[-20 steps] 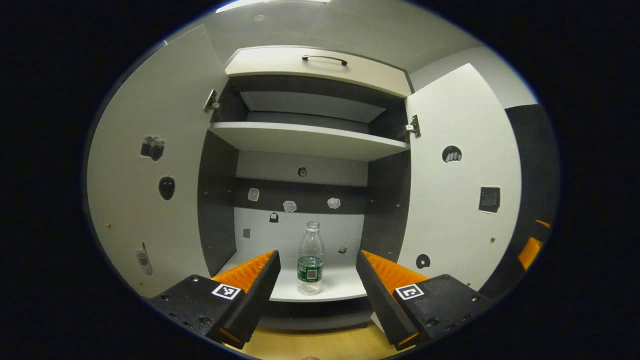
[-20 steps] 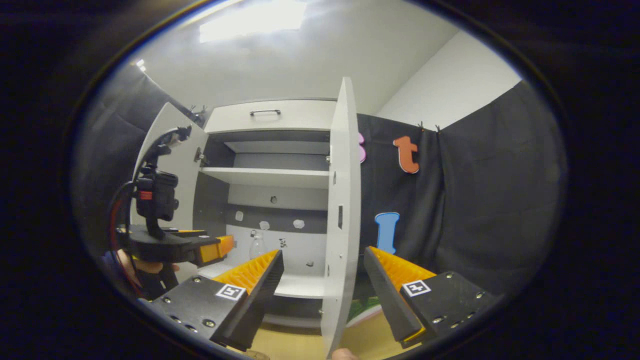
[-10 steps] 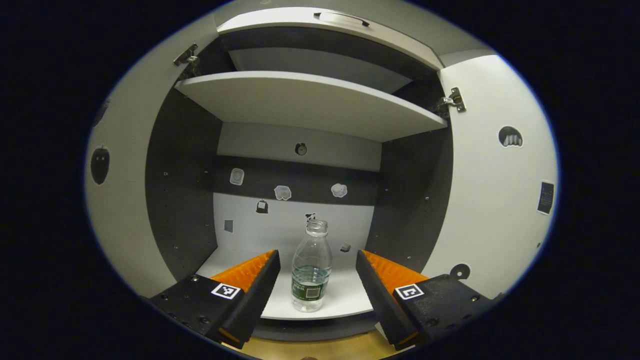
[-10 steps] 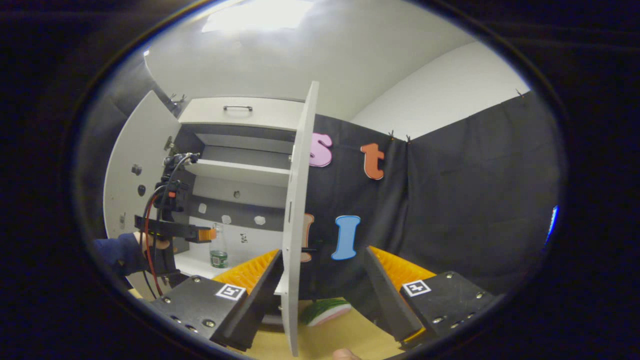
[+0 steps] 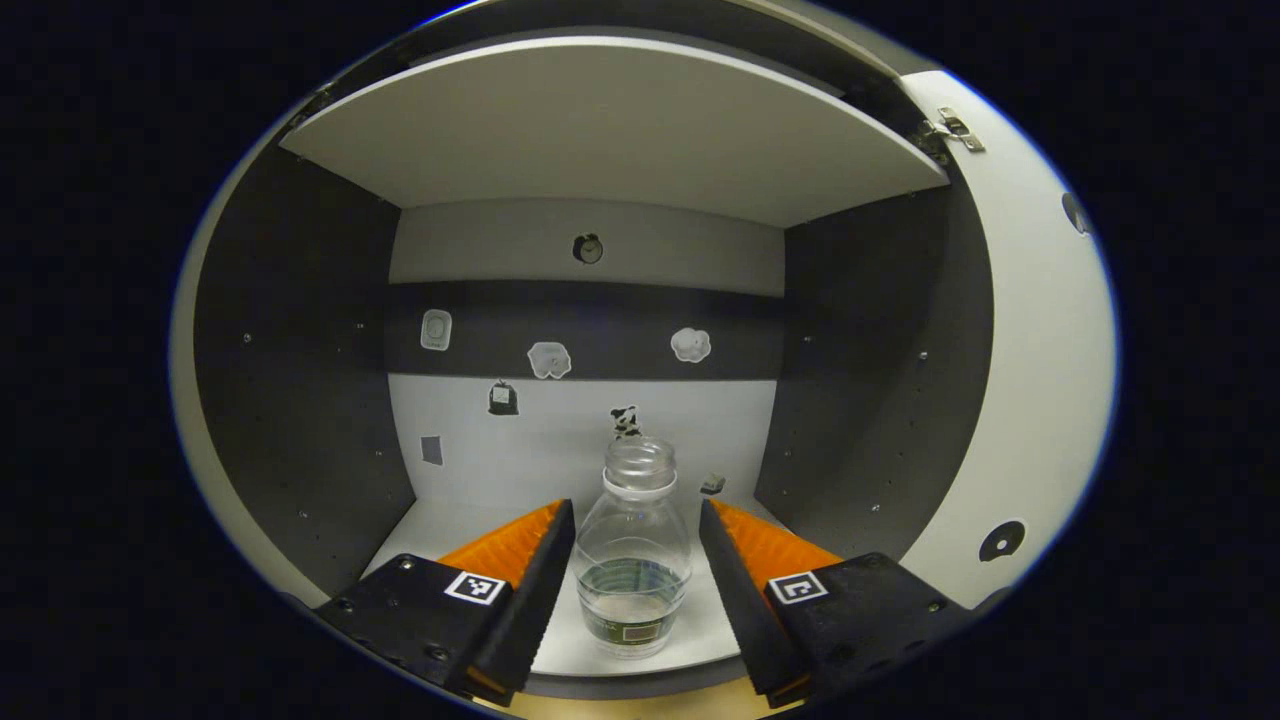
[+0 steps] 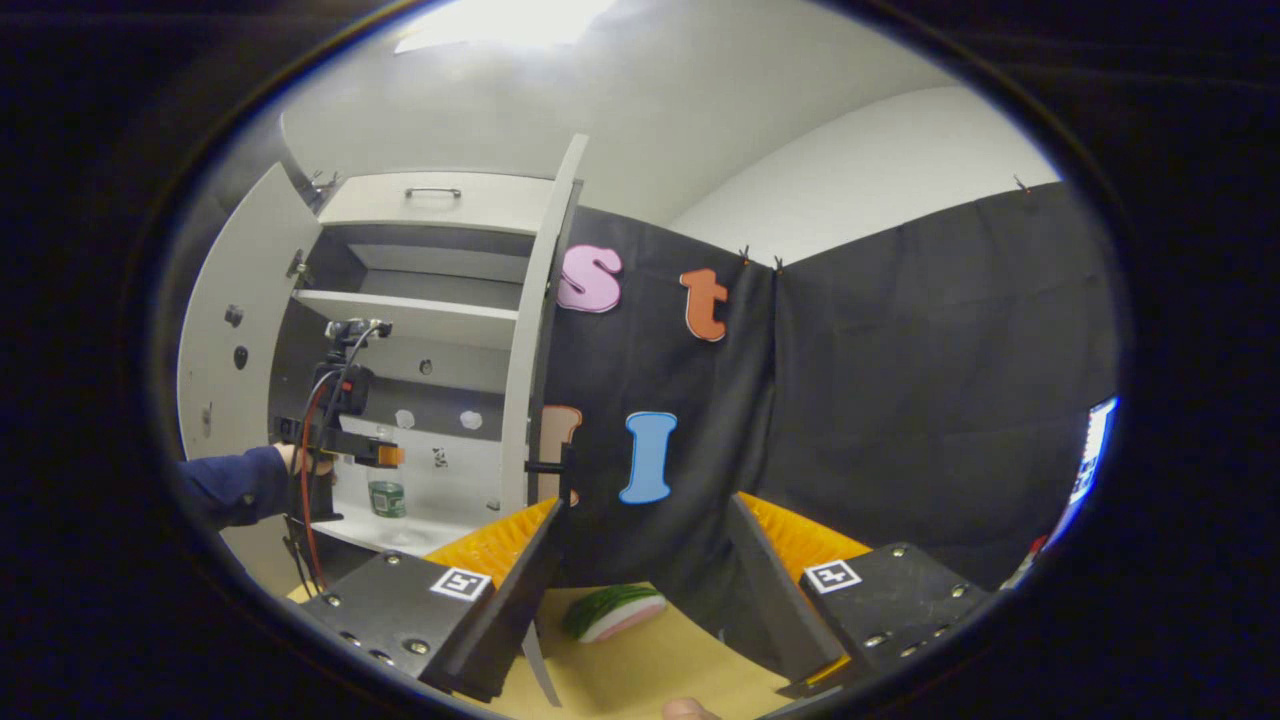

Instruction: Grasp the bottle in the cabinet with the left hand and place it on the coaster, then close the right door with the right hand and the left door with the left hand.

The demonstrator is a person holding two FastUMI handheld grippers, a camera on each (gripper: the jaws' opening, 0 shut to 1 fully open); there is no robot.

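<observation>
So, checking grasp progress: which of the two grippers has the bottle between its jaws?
The left gripper: the bottle stands between its open jaws on the cabinet shelf. The right gripper is open over the table, holding nothing.

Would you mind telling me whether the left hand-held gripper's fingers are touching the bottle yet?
Apart. In the left gripper view the bottle stands between the left hand-held gripper fingers, with white shelf showing on both sides.

One bottle [image 5: 632,560] – two doors [image 6: 528,330] – one coaster [image 6: 613,611].
</observation>
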